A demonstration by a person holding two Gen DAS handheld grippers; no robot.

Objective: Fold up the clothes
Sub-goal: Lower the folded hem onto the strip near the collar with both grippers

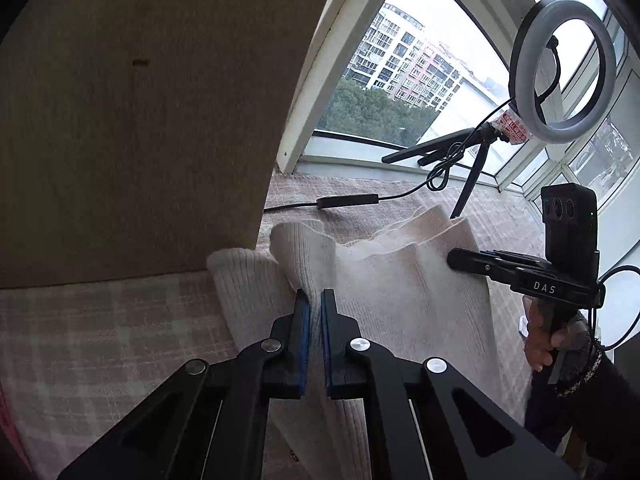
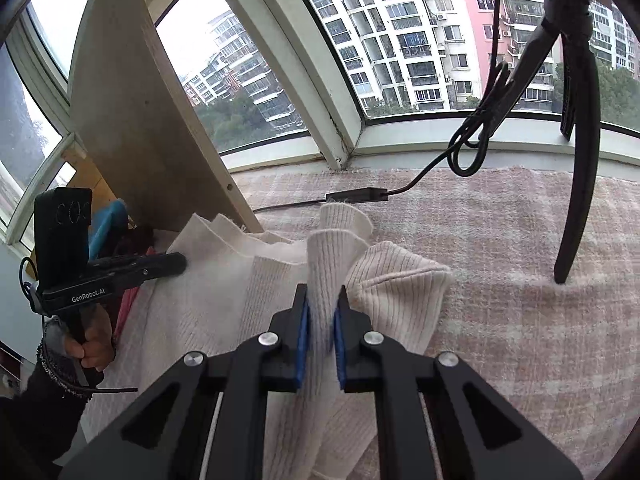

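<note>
A: Starting at the left, what holds the cream ribbed knit garment (image 1: 400, 280)?

B: The left gripper (image 1: 315, 304); its blue-padded jaws are pressed together on a raised fold of the knit near the left side of the pink checked cloth-covered tabletop (image 1: 80, 340), beside the tall wooden board (image 1: 140, 120); I judge the pinch is there to lift that edge.

A: And further right?

B: The right gripper (image 2: 322, 306) is likewise clamped on a bunched ridge of the garment; a rounded flap spills to its right; the two pinches look paired so the fabric can be carried over in one fold.

A: Anything in the way?

B: Toward the far edge by the window lie a black cable with an inline switch (image 2: 356, 196) and the black tripod leg (image 2: 576, 200) of a ring light (image 1: 564, 68); the garment sits short of both.
</note>
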